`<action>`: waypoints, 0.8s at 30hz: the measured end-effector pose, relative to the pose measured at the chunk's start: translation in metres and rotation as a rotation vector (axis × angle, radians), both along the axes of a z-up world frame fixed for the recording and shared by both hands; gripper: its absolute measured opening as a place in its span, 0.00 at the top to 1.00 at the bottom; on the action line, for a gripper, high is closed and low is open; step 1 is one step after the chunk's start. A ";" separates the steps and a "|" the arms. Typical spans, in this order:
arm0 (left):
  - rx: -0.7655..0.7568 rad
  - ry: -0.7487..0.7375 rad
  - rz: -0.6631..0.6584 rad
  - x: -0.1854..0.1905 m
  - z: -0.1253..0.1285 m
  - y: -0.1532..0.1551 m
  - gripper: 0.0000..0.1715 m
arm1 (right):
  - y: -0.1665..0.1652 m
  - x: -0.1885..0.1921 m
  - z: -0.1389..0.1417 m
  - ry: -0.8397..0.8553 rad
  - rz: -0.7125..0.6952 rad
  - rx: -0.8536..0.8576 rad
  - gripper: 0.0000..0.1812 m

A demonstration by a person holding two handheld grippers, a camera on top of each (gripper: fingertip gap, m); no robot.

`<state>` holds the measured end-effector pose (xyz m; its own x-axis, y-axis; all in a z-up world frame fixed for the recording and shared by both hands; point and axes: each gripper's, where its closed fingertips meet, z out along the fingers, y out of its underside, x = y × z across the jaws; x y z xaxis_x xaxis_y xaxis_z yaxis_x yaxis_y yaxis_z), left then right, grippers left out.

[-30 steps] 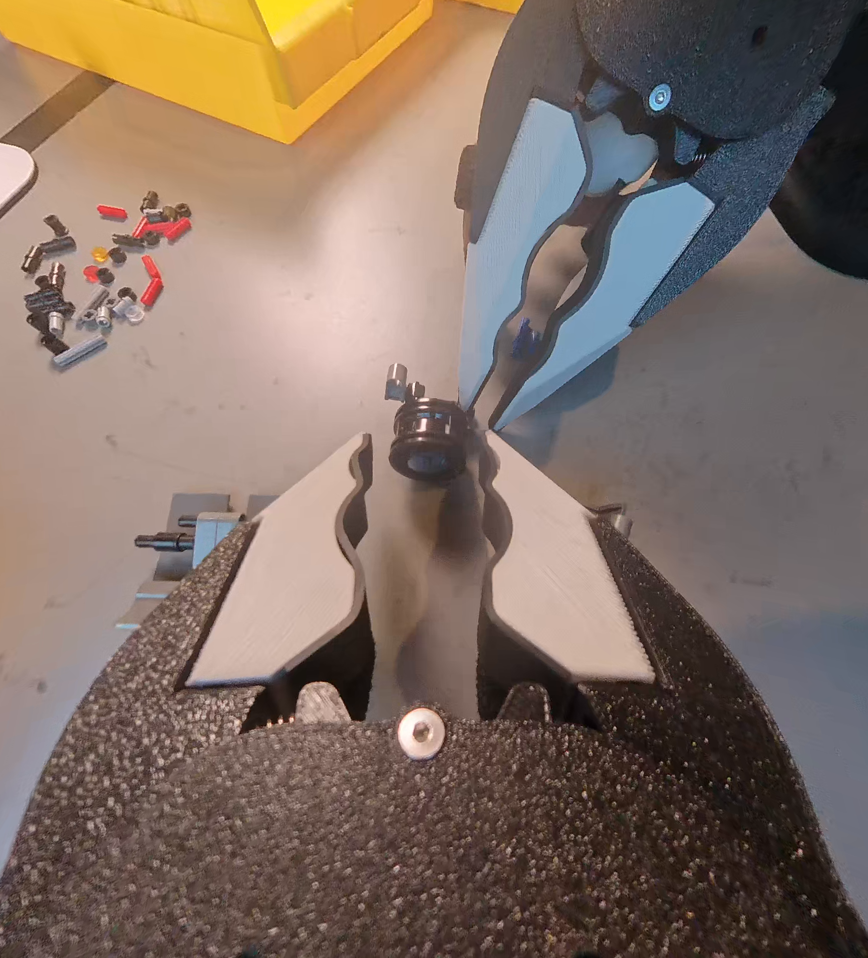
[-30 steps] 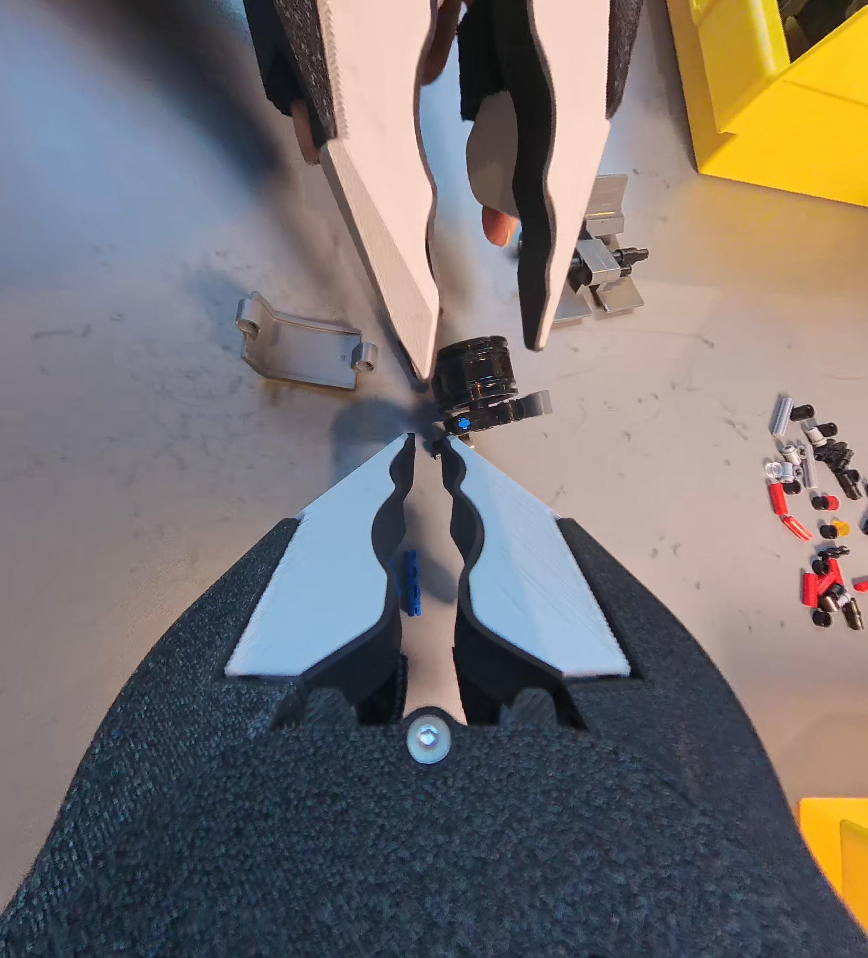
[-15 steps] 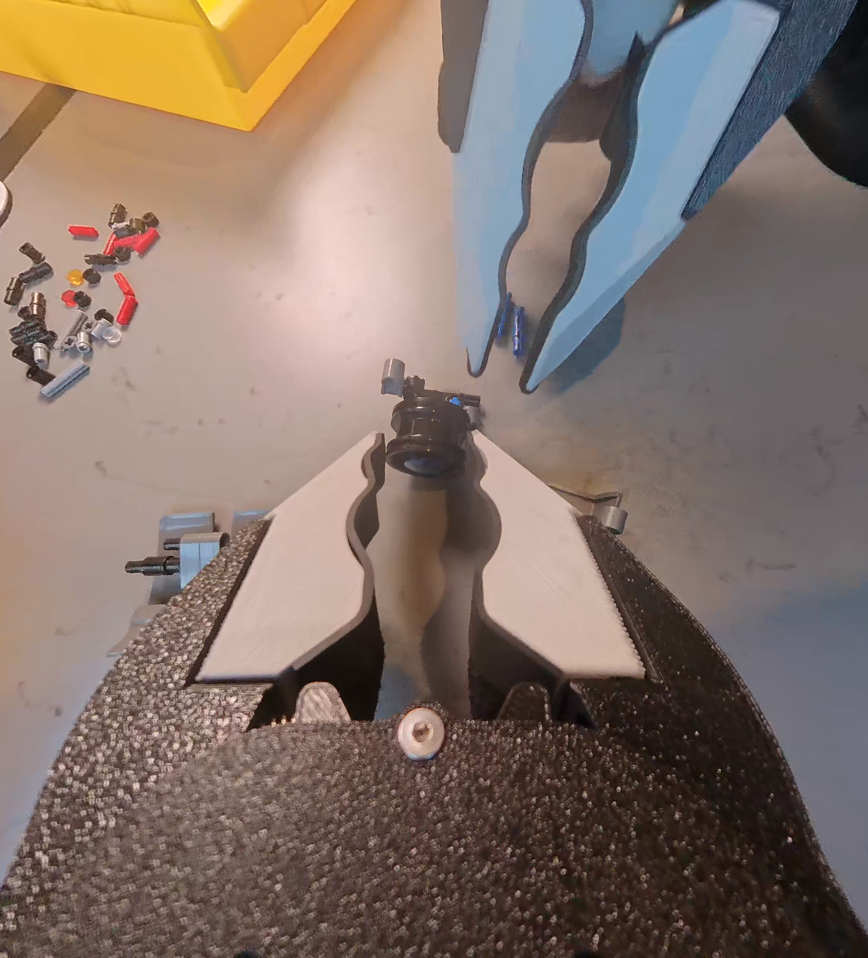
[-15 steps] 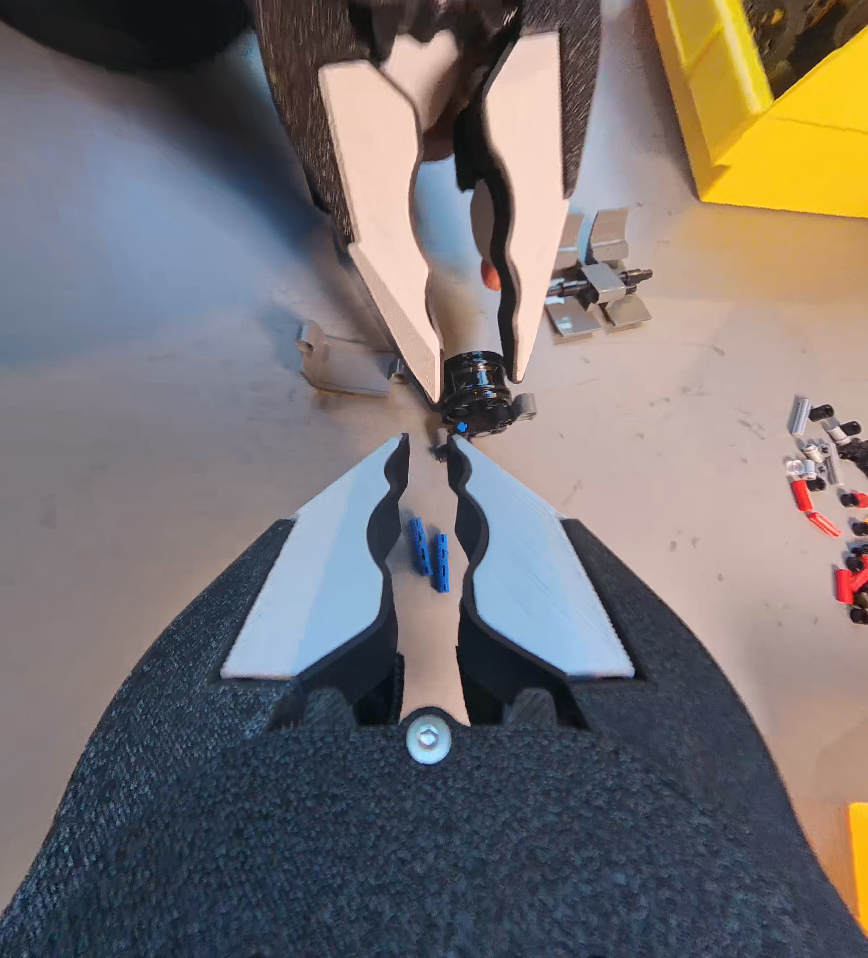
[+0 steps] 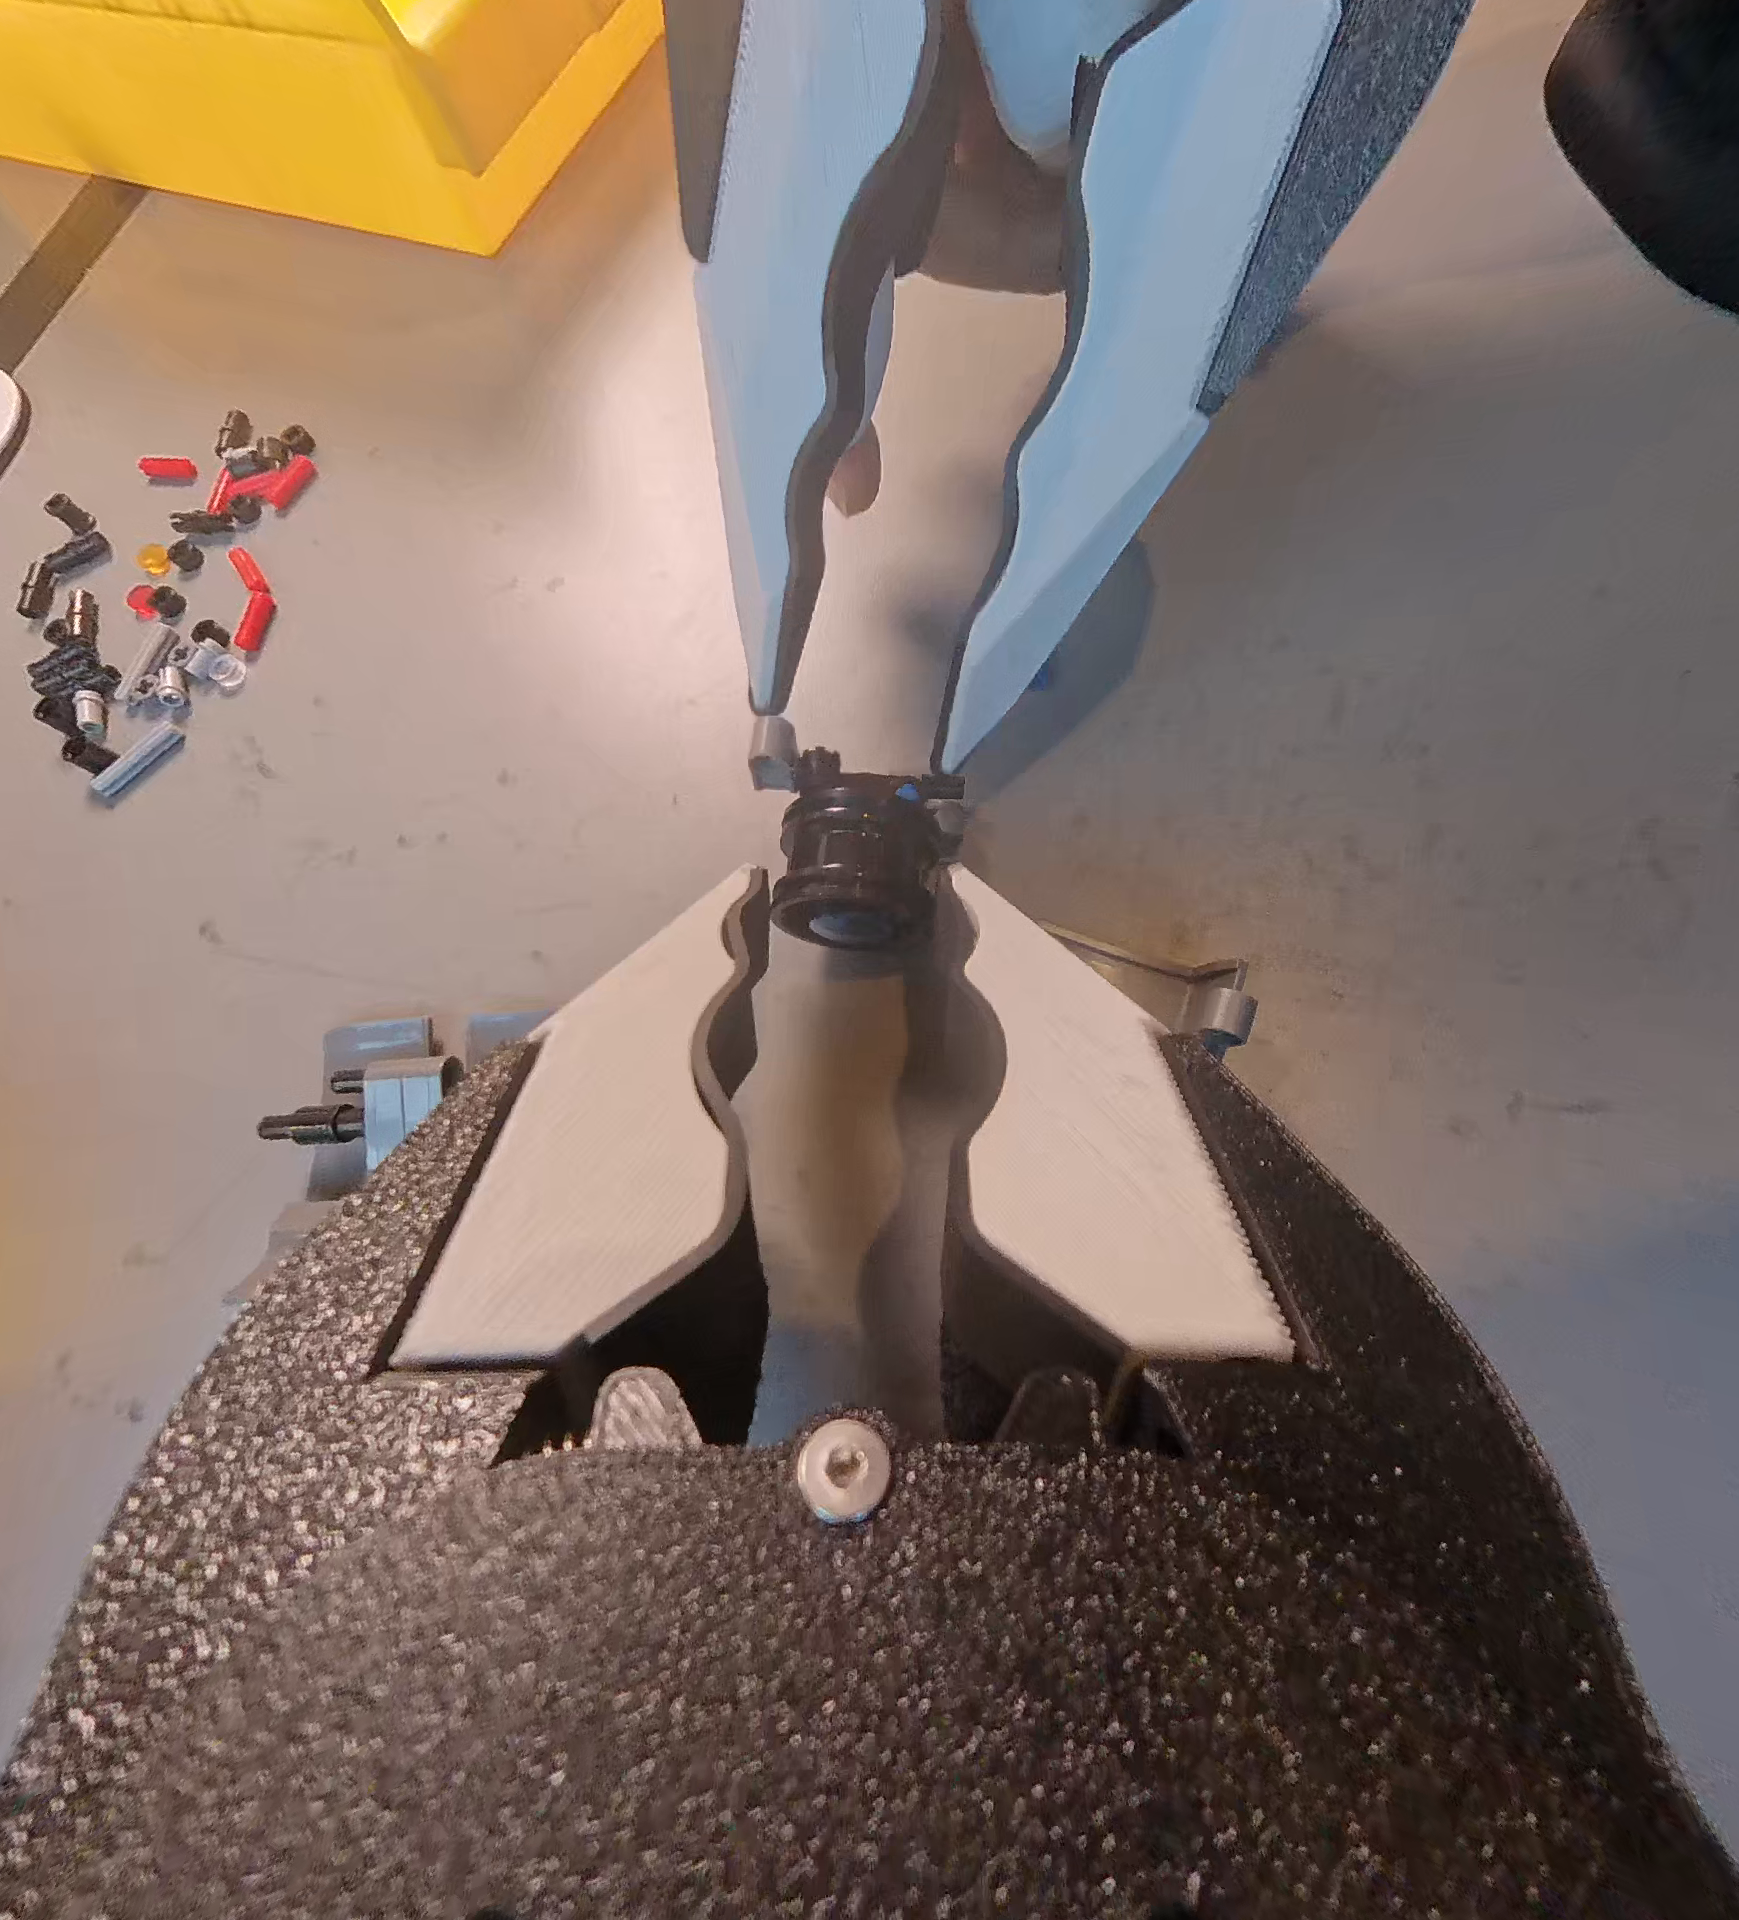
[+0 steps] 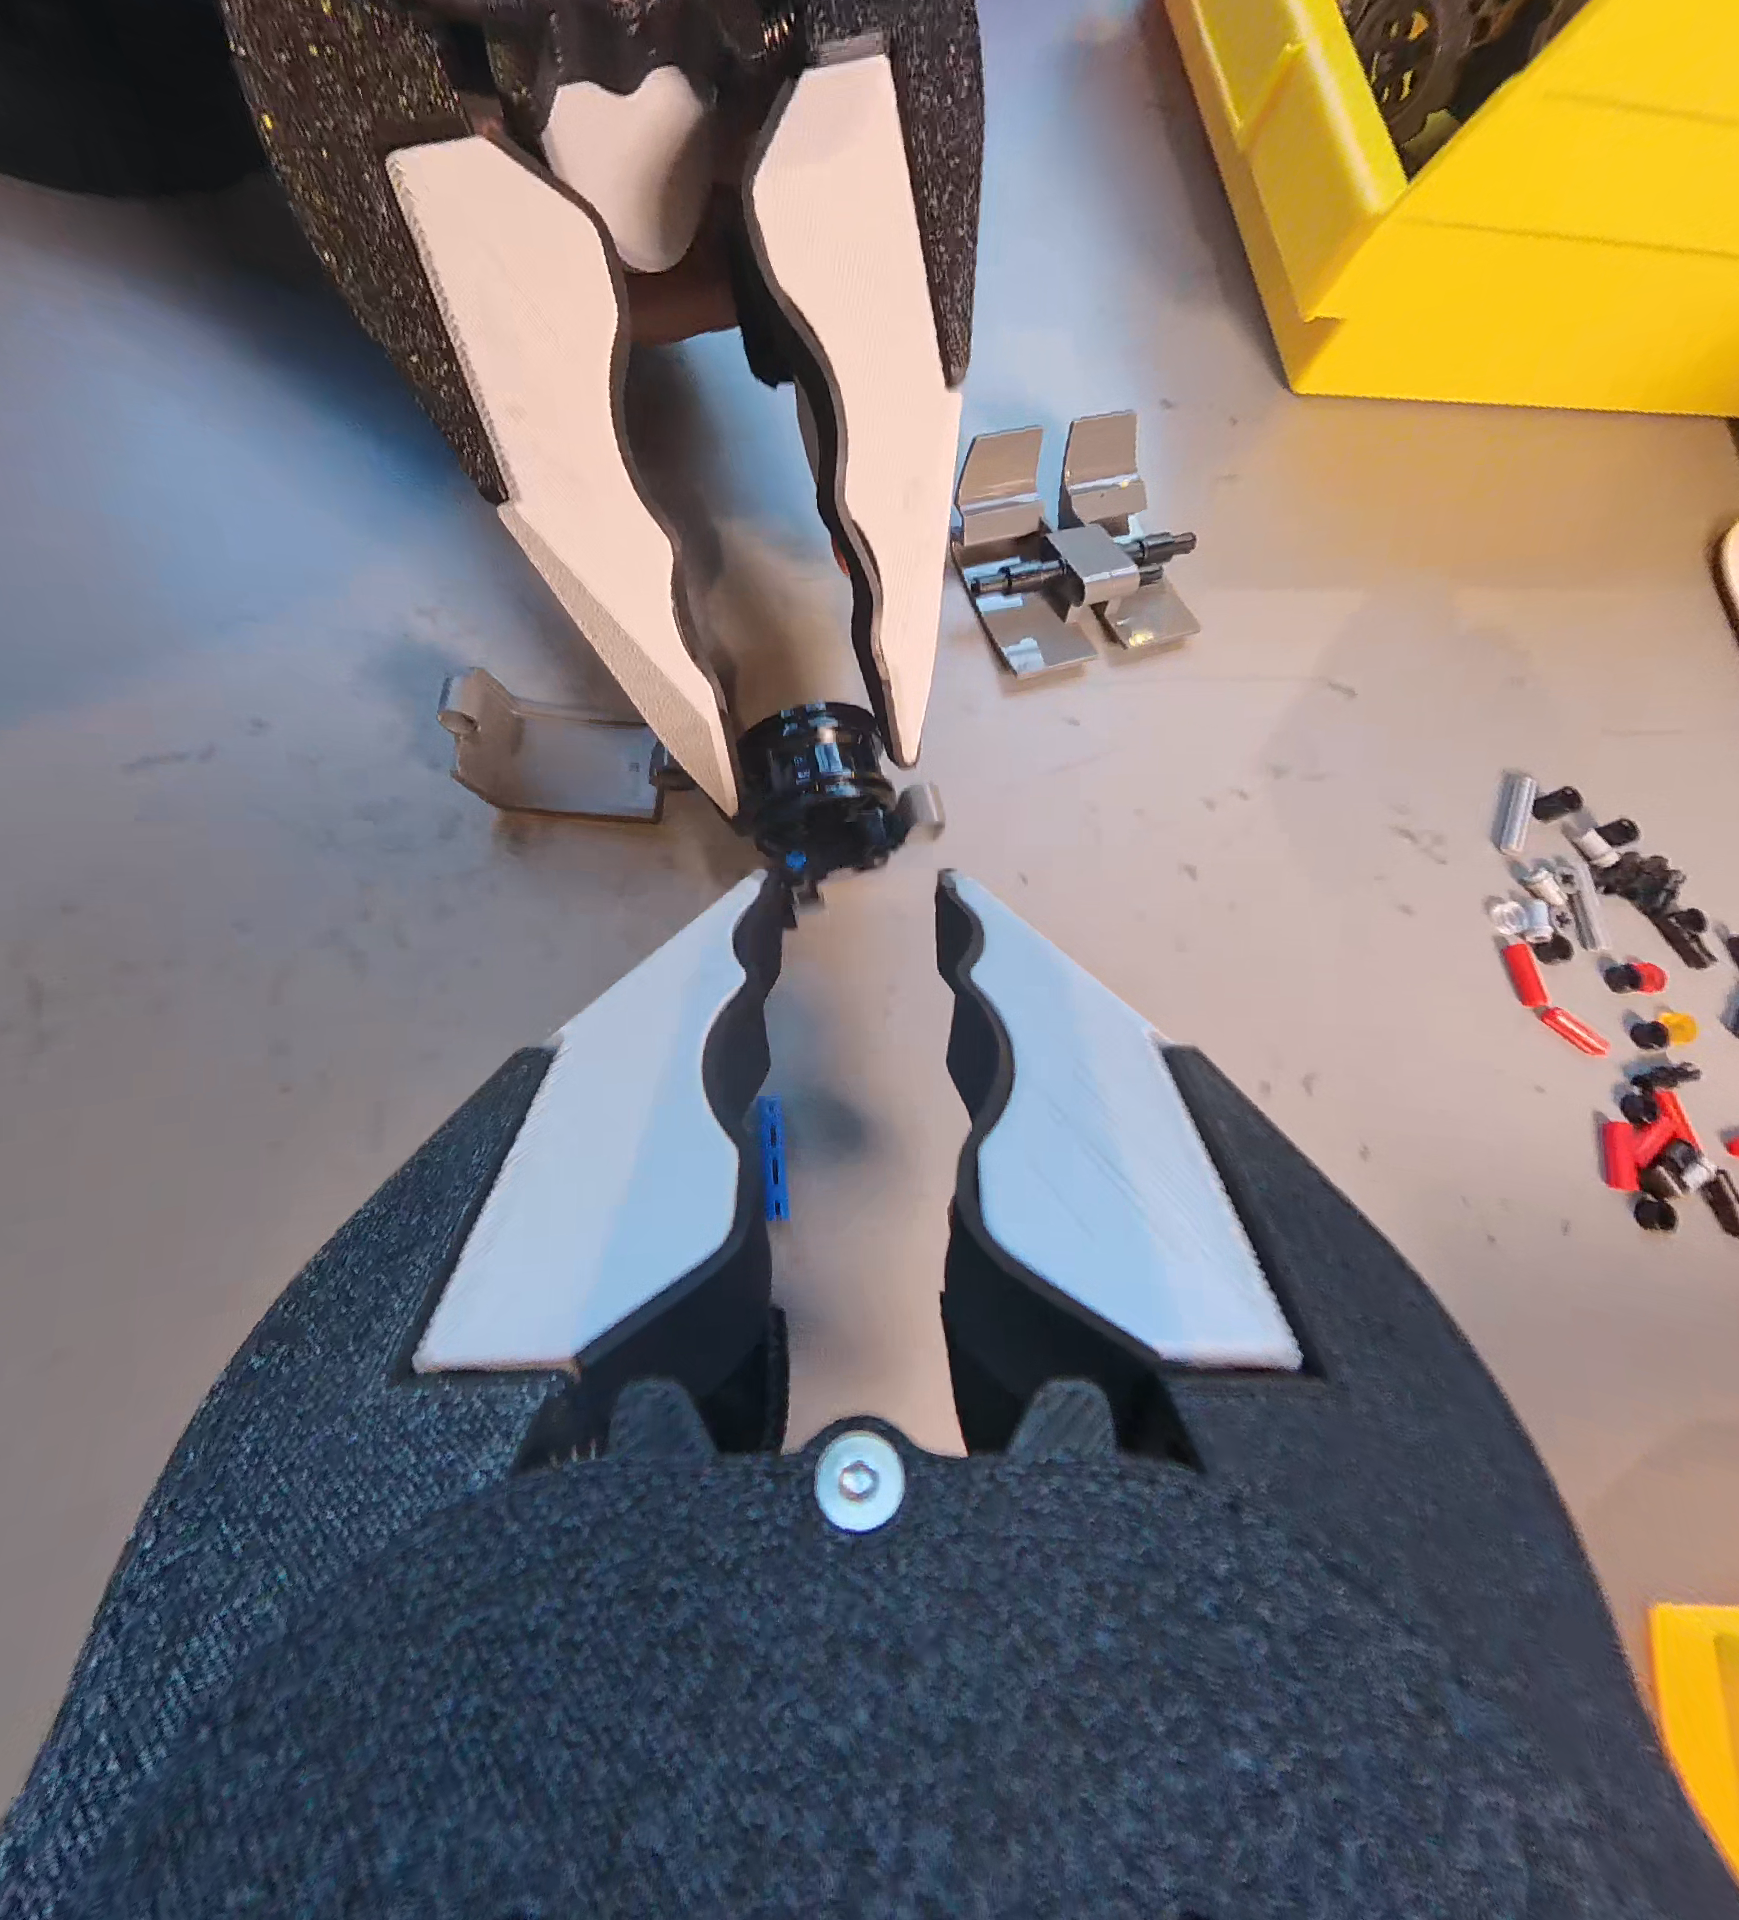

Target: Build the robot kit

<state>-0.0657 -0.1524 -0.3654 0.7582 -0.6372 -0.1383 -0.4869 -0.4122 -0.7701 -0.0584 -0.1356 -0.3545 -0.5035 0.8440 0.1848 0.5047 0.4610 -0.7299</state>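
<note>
Nowhere legible writing; left claw grips black wheel hub; right claw spread.

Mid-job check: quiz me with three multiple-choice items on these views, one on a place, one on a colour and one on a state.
1. Where does the blue pin lie?
A. In the yellow bin
B. On the table under the right claw
C. In the pile of small parts

2. What colour is the ribbed round piece in the left claw?
A. Red
B. Yellow
C. Black

3. How is the right claw?
A. Open and empty
B. Shut on the blue pin
C. Shut on the grey hinge

Answers:
1. B, as the pin lies on the bare table beside that claw's left finger.
2. C, as the piece is glossy black in both views.
3. A, as a wide gap separates its fingertips.
</note>
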 end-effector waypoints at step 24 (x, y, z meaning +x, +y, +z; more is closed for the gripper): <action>-0.009 -0.005 -0.037 0.003 -0.002 -0.006 0.82 | 0.015 0.051 -0.022 -0.233 0.008 -0.062 0.98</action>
